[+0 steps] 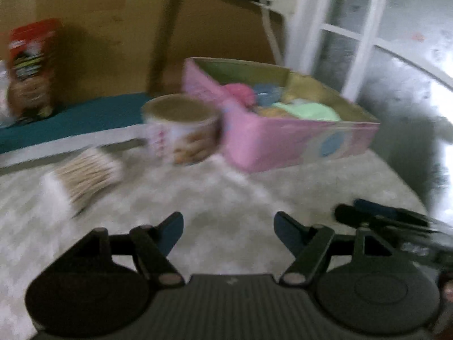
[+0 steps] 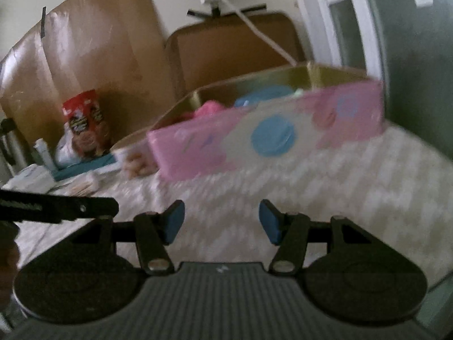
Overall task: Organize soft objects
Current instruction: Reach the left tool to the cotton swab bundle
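Note:
A pink box stands open on the pale patterned cloth, and it also shows in the right wrist view. Inside lie soft things: a pink one, a blue one and a light green one. In the right wrist view the pink one and the blue one show over the rim. My left gripper is open and empty, low over the cloth, short of the box. My right gripper is open and empty, also short of the box. Both views are blurred.
A round biscuit tub stands left of the box. A pack of cotton swabs lies on the cloth at the left. A red snack bag leans on cardboard behind. A window is at the right.

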The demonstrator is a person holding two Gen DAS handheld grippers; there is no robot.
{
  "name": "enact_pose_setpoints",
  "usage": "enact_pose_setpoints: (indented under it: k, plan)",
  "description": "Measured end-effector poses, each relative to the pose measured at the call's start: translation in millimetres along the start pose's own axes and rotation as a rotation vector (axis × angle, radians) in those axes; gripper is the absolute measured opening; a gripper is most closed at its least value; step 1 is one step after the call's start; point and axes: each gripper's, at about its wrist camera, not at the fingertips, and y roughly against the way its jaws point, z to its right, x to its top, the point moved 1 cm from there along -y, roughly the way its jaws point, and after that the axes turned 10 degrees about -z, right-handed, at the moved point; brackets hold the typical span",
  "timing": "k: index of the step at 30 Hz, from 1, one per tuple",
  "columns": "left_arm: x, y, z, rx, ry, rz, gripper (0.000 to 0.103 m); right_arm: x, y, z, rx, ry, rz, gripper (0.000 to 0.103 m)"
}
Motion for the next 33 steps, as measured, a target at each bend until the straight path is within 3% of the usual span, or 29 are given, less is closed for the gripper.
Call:
enact_pose_setpoints:
  k: [5, 10, 18, 24, 29, 33]
  plan:
    - [-16, 13, -25, 0.099, 0.018, 0.02, 0.073, -10, -3, -20, 0.047, -0.025, -0.061, 0.061]
    - [-30, 21, -54, 0.147, 0.059, 0.025, 0.073, -14, -10, -51, 0.092, 0.011, -0.107, 0.061]
    - [-39, 35, -92, 0.205, 0.1, 0.063, 0.074, -14, -30, -99, 0.122, 0.112, -0.158, 0.062]
    - [-42, 47, -125, 0.223, 0.166, 0.087, 0.084, -11, -48, -133, 0.159, 0.196, -0.191, 0.062]
    - [-44, 56, -160, 0.306, 0.222, 0.131, 0.084, -8, -67, -164, 0.184, 0.291, -0.203, 0.064]
    - [-51, 66, -197, 0.211, 0.373, 0.175, 0.085, 4, -83, -185, 0.189, 0.352, -0.173, 0.077]
